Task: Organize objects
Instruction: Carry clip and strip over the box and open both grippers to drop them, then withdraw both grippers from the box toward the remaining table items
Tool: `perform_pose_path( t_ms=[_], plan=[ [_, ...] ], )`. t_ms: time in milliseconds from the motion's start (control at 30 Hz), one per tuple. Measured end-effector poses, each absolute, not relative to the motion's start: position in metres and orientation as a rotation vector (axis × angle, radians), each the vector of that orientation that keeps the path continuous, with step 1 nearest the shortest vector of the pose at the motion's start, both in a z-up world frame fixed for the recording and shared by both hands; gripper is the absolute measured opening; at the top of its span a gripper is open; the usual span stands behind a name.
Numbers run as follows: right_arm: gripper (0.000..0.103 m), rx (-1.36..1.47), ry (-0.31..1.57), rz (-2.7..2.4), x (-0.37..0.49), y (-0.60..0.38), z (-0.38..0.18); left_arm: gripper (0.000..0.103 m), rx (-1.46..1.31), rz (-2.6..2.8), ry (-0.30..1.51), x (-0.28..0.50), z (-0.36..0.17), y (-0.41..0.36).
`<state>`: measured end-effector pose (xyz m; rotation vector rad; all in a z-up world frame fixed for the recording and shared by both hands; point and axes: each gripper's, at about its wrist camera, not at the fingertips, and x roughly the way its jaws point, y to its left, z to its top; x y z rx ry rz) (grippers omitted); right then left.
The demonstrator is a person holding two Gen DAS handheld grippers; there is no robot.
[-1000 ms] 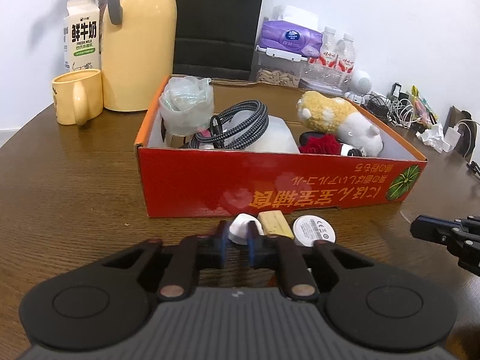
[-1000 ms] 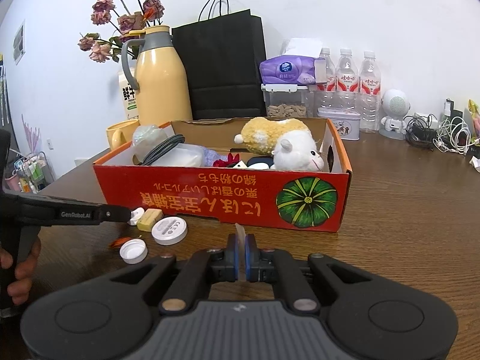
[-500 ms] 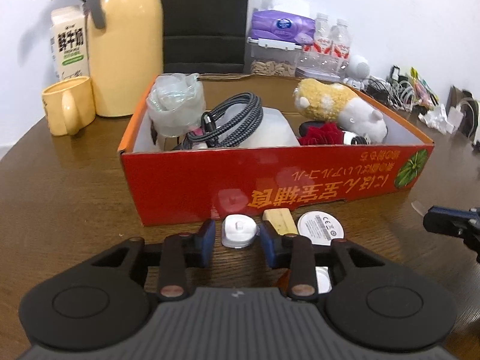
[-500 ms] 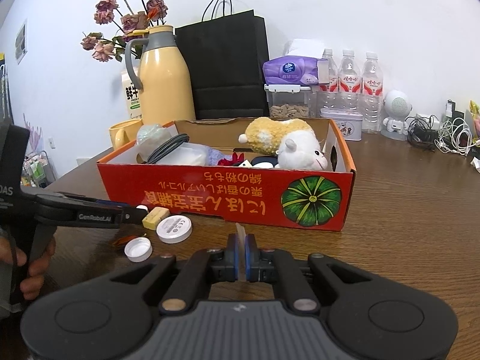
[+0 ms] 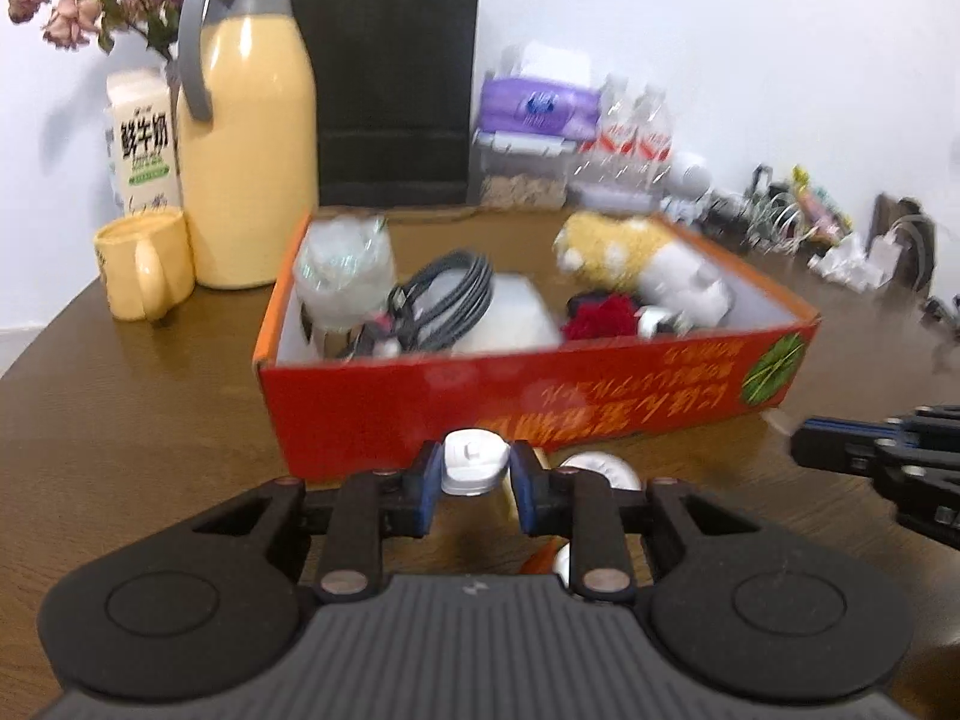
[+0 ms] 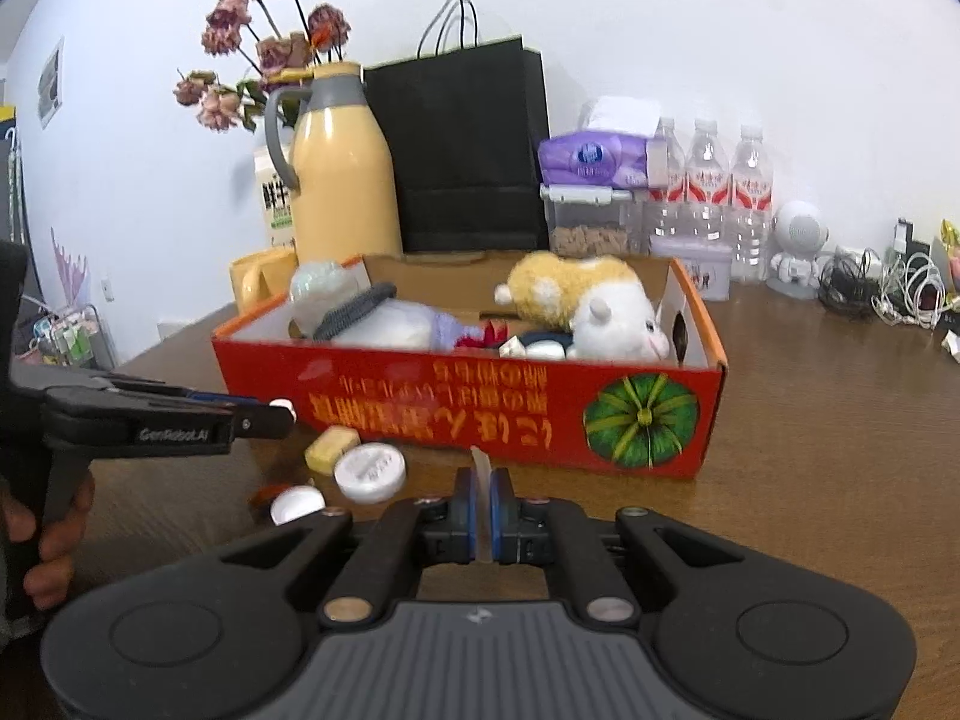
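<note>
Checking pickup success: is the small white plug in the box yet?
Not yet: the white plug sits clamped in the left tool, outside the red box.

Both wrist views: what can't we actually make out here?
- Left wrist: red box lettering, motion-blurred.
- Left wrist: round white cap, half hidden behind left gripper finger; the gripper holds a small white plug.
- Right wrist: thin clear strip in right gripper, unidentifiable.
- Right wrist: milk carton, mostly behind yellow jug.

Glossy red cardboard box (image 5: pixel 540 384) on grained wooden table (image 5: pixel 120 420); fluffy plush toy (image 6: pixel 600 300) inside.
</note>
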<state>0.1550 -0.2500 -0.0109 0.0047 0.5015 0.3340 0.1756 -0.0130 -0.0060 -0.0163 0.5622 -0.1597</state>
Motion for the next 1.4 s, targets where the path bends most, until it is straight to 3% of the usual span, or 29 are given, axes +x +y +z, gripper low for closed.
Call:
perform_pose_path(
  t_ms=[300, 533, 1100, 1167, 1267, 1300, 1333, 1400],
  plan=[
    [0.004, -0.036, 0.365, 0.359, 0.181, -0.227, 0.041, 0.025, -0.029, -0.18, 0.391, 0.186, 0.052, -0.024],
    [0.004, -0.031, 0.318, 0.35, 0.225, -0.208, 0.066, 0.025, -0.076, -0.136, 0.36, 0.23, 0.065, -0.031],
    [0.005, 0.024, 0.427, 0.297, 0.283, -0.212, 0.019, 0.027, -0.062, -0.065, 0.457, 0.268, 0.028, -0.022],
    [0.009, 0.027, 0.431, 0.295, 0.282, -0.213, 0.018, 0.035, -0.059, -0.058, 0.452, 0.267, 0.029, -0.022],
    [0.018, 0.031, 0.438, 0.276, 0.281, -0.218, 0.018, 0.058, -0.058, -0.045, 0.438, 0.265, 0.032, -0.02],
    [0.03, 0.034, 0.441, 0.27, 0.281, -0.22, 0.018, 0.066, -0.055, -0.039, 0.432, 0.264, 0.033, -0.02],
    [0.049, 0.036, 0.445, 0.26, 0.28, -0.221, 0.019, 0.073, -0.055, -0.034, 0.428, 0.263, 0.034, -0.02],
    [0.074, 0.037, 0.444, 0.244, 0.279, -0.224, 0.019, 0.102, -0.053, -0.013, 0.414, 0.262, 0.036, -0.02]
  ],
)
